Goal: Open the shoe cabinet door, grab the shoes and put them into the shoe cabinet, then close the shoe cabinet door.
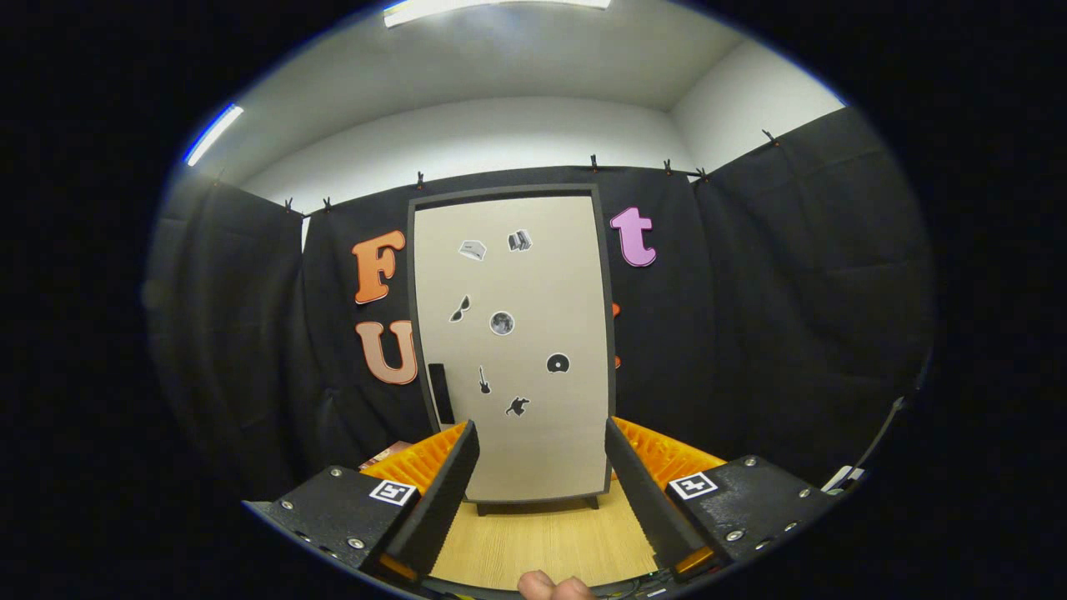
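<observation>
— Where's the shoe cabinet [513, 350]?

— Straight ahead, beyond the fingers, standing upright on the pale wood-grain floor [542, 546] against the black cloth wall [750, 333]. Its beige door is flat, matte, dark-framed, and closed, with a dark handle [439, 392] at one edge.

— Any writing?

— None readable, just small picture stickers [502, 322]: a guitar, sunglasses, a disc.

— And the gripper [542, 475]?

— Spread wide, pinching nothing; its ridged fingers frame the cabinet's base. Fingertips [554, 586] of a hand show beneath.

Fingers [454, 492] spread wide, nothing between. Bare light wooden floor [542, 542] ahead, open passage up to closed beige, dark-framed shoe cabinet door [517, 283], blocking the interior.
</observation>
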{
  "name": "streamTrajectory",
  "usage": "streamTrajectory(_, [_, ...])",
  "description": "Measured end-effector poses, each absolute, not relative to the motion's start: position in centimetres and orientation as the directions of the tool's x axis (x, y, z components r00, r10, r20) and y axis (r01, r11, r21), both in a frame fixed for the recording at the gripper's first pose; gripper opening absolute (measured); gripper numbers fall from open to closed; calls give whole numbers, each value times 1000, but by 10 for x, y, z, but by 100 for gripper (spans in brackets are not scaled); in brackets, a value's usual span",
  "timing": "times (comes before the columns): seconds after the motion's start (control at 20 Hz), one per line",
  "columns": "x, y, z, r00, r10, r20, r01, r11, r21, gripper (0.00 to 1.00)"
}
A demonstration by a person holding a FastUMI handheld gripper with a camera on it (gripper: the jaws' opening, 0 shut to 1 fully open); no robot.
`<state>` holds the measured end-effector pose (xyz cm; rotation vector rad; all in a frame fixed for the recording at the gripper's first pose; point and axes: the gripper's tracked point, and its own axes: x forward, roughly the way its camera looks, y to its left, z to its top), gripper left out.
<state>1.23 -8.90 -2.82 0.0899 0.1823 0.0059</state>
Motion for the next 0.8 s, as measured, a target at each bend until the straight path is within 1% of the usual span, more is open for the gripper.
streamTrajectory(0.3, [-6, -109, -20, 987, -3, -162, 18, 996, 89, 95])
streamTrajectory(0.5, [-7, -112, -18, 988, -15, -152, 23, 998, 55, 95])
streamTrajectory(0.8, [-1, -107, -22, 987, -12, -163, 22, 998, 60, 95])
